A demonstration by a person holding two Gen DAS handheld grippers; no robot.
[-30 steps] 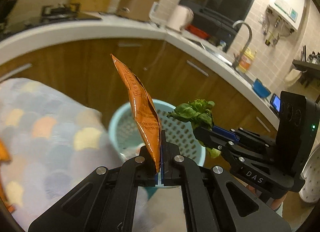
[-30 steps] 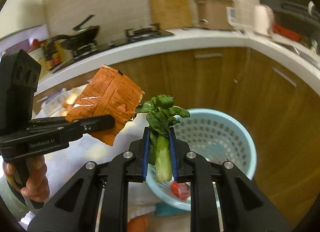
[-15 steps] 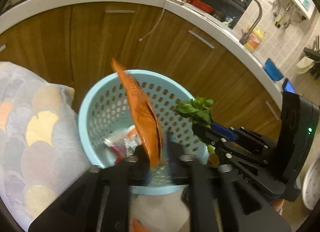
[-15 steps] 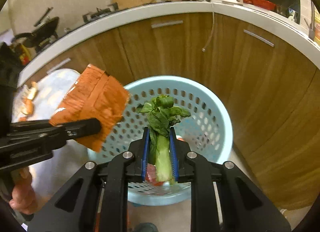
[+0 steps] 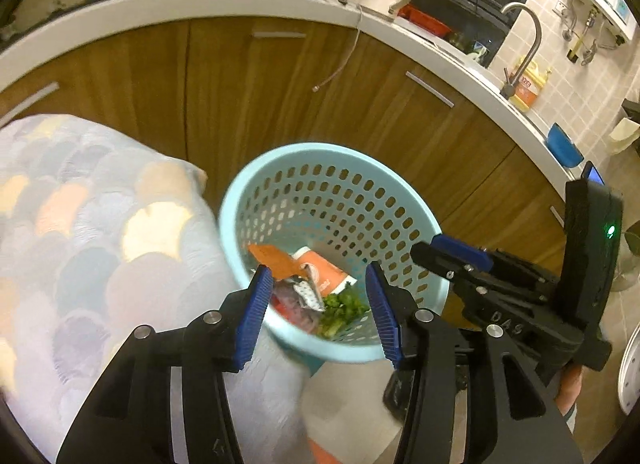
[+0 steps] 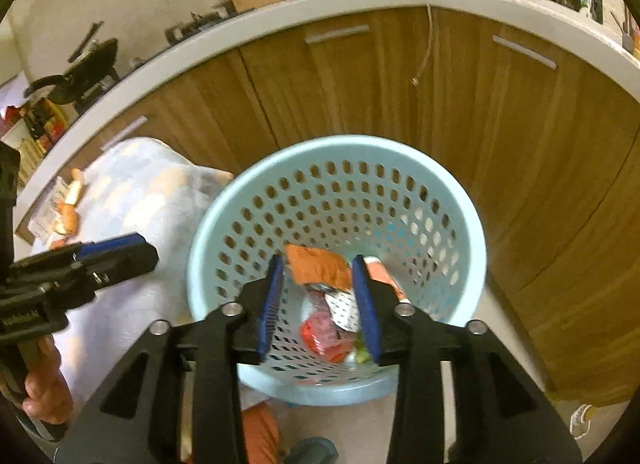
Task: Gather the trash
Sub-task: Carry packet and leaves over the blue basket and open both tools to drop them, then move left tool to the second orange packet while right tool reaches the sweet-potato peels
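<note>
A light blue perforated basket [image 5: 280,168] stands on the floor by the cabinets; it also shows in the right wrist view [image 6: 472,224]. Inside lie an orange wrapper [image 5: 272,258], seen too in the right wrist view [image 6: 316,268], green leafy vegetable [image 5: 340,306], and red and silver wrappers [image 6: 324,328]. My left gripper [image 5: 318,312] is open and empty above the basket's near rim. My right gripper [image 6: 318,304] is open and empty above the basket. Its fingers [image 5: 460,252] show in the left wrist view.
A table with a pastel scalloped cloth [image 5: 80,244] stands left of the basket, with scraps on it [image 6: 66,208]. Wooden cabinets [image 5: 280,84] under a white counter curve behind. A sink tap [image 5: 520,48] is at the right.
Both grippers tilted down over the basket and opened. The orange wrapper fell from the left one and the green vegetable from the right one into the basket.
</note>
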